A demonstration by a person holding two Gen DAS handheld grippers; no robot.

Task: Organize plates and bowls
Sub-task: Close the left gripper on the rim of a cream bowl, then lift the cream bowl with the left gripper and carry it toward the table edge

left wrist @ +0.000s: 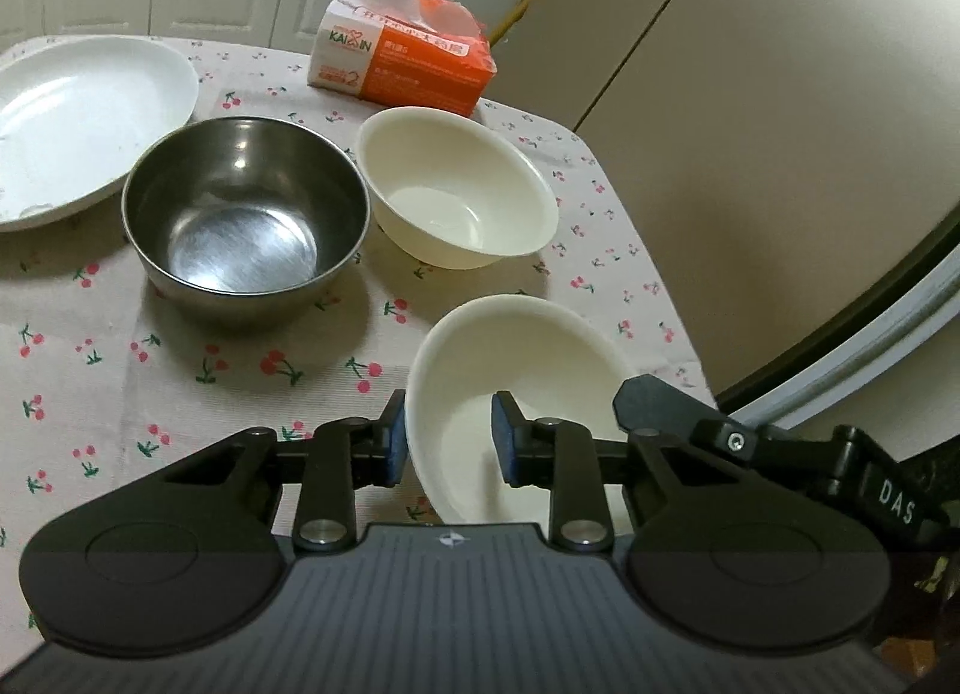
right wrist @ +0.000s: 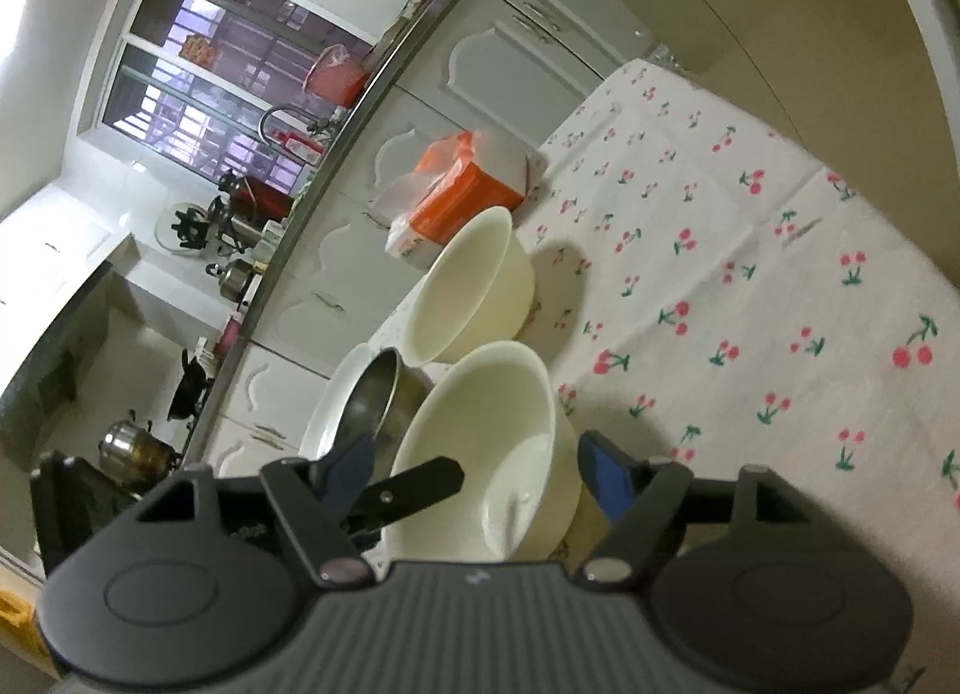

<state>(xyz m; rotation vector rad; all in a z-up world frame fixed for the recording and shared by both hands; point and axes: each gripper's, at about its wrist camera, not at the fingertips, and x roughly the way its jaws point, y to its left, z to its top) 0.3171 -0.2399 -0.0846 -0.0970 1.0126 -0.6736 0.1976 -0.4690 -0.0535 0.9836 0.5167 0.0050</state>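
A cream bowl (left wrist: 522, 370) stands nearest on the cherry-print tablecloth (left wrist: 180, 370). My left gripper (left wrist: 450, 442) is open astride its left rim: the left pad lies against the outer wall, and the right pad hangs inside, apart from the wall. One of the right gripper's fingers (left wrist: 654, 403) reaches the bowl's right rim. In the right wrist view my right gripper (right wrist: 477, 472) is open with this bowl (right wrist: 480, 430) filling the gap between its fingers; contact is unclear. Behind stand a second cream bowl (left wrist: 456, 196), a steel bowl (left wrist: 240, 214) and a white plate (left wrist: 78, 111).
An orange and white tissue pack (left wrist: 408, 57) sits at the table's far edge. The table's right edge (left wrist: 672, 298) runs close to a beige appliance door (left wrist: 750, 153). White cabinets (right wrist: 336, 286) stand behind. Bare cloth (right wrist: 750, 274) stretches to the right of the bowls.
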